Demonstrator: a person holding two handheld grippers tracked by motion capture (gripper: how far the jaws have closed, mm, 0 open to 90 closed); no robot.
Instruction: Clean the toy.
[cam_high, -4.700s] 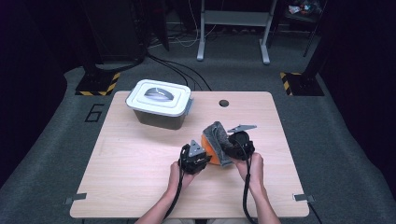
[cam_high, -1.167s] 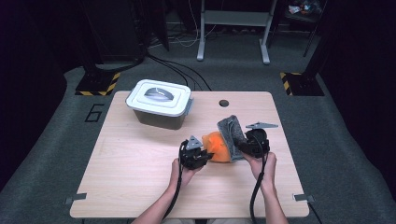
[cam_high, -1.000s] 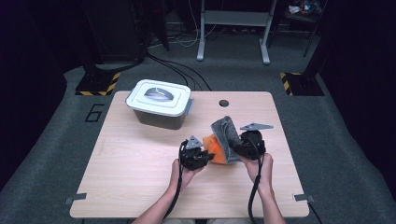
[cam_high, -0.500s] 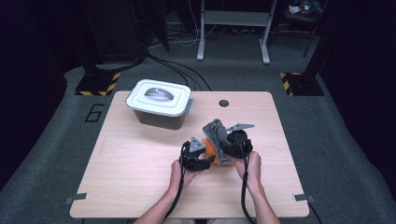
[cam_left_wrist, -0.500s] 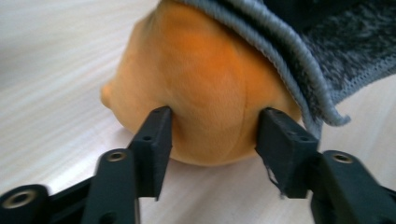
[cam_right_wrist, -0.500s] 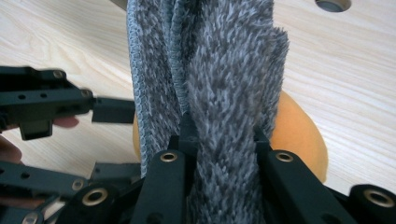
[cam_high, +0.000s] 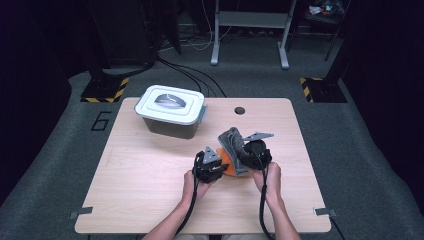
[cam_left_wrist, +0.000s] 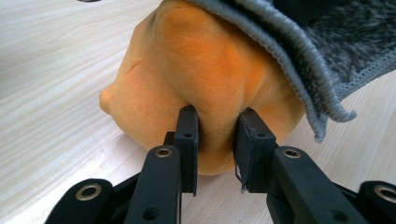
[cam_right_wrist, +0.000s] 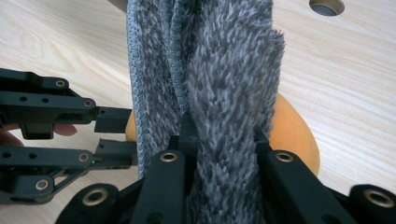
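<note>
Right gripper has swung back inward from the table's right since a second ago. It clamps the grey cloth, draped over the orange plush toy at table centre. Left gripper, jaws just closing, pinches the toy steady for wrapping.

In my right gripper view, the grey cloth covers my pad faces and runs off the top edge; the orange plush shows as slivers behind it. In my left gripper view the plush top is under the cloth, upper right. High view: jaw tips too small to tell.
</note>
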